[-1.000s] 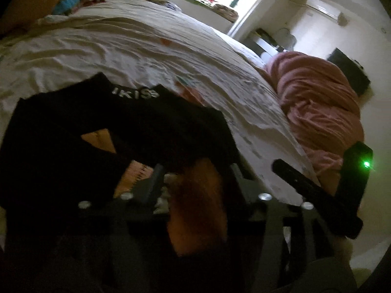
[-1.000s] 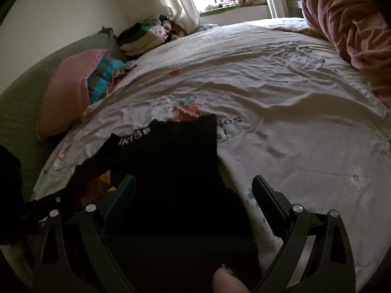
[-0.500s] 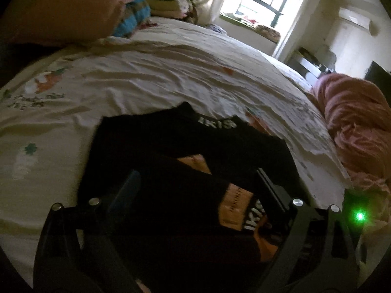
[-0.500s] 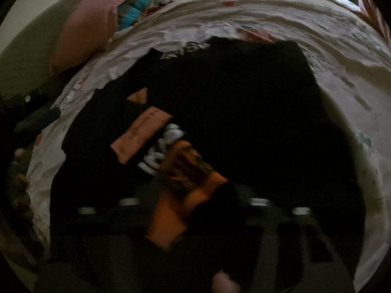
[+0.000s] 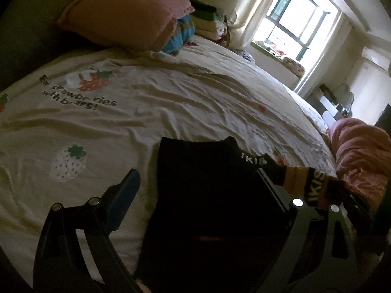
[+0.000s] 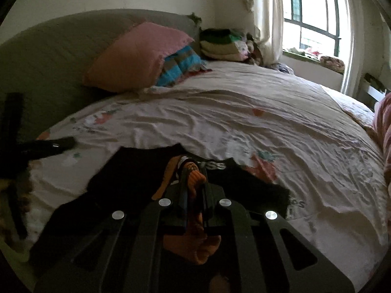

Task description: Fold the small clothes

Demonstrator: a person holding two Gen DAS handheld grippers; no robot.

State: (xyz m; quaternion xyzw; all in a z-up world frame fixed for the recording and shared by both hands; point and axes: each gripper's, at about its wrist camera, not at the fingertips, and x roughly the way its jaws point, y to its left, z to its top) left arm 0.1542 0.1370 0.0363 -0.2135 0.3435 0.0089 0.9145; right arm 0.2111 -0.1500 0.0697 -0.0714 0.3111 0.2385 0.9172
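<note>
A small black garment (image 5: 210, 195) with an orange cuff and white "IKISS" lettering lies on the bed sheet (image 5: 146, 112). My left gripper (image 5: 198, 188) is open, its fingers spread over the garment's near part, empty. My right gripper (image 6: 194, 178) is shut on the garment's orange cuff (image 6: 193, 171), holding it above the black body (image 6: 127, 178). In the left wrist view the cuff (image 5: 308, 180) stretches off to the right. The left gripper also shows in the right wrist view (image 6: 48, 144) at the left edge.
A pink pillow (image 6: 136, 56) and striped blue cloth (image 6: 180, 66) lie at the headboard, with a stack of folded clothes (image 6: 222, 44) beside them. A pink blanket (image 5: 359, 151) is bunched at the right. A window (image 6: 312, 14) is beyond the bed.
My right gripper closed on the orange cuff and lifted it. My left gripper let go, opened wide and swung left, so the garment now lies under its right half.
</note>
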